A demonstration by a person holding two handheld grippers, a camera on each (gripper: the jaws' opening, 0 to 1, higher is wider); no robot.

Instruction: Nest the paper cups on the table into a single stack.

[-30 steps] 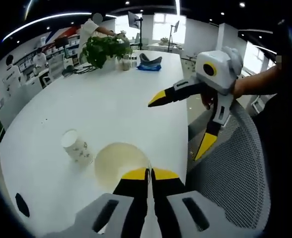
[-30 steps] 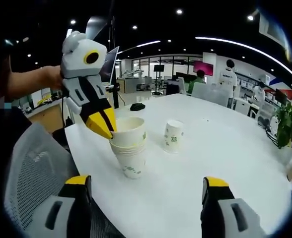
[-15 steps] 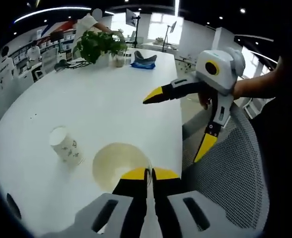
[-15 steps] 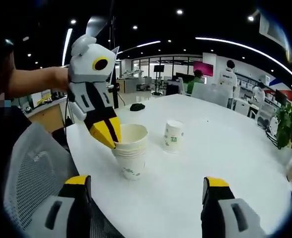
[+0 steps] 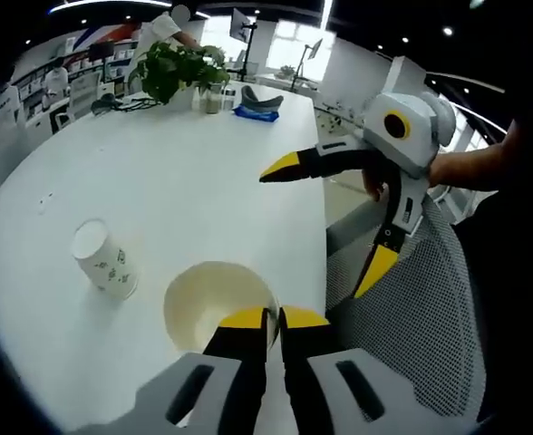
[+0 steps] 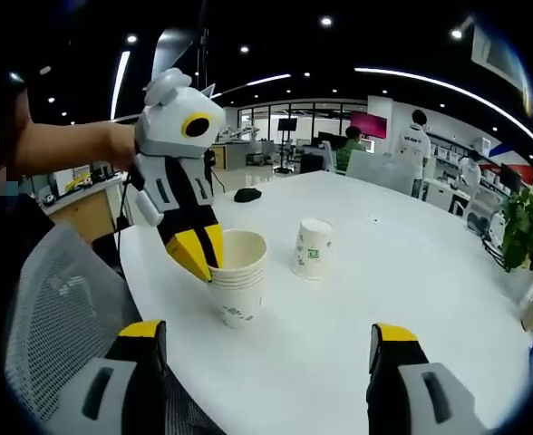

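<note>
the stack of nested cups [image 6: 237, 281] stands near the table [image 6: 411, 290] edge, the left gripper [image 6: 199, 253] pinching the top cup's rim with jaws closed on it, so seating this cup looks like the step in hand. one loose cup [image 6: 313, 248] stands just beyond. the right gripper [image 5: 339, 222], jaws spread wide and empty, should probably fetch it next.

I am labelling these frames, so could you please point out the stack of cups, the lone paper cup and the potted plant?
stack of cups [image 6: 237, 285], right gripper view, on the side wall.
lone paper cup [image 6: 313, 249], right gripper view, on the printed side wall.
potted plant [image 5: 174, 66], left gripper view, on the leaves.
</note>
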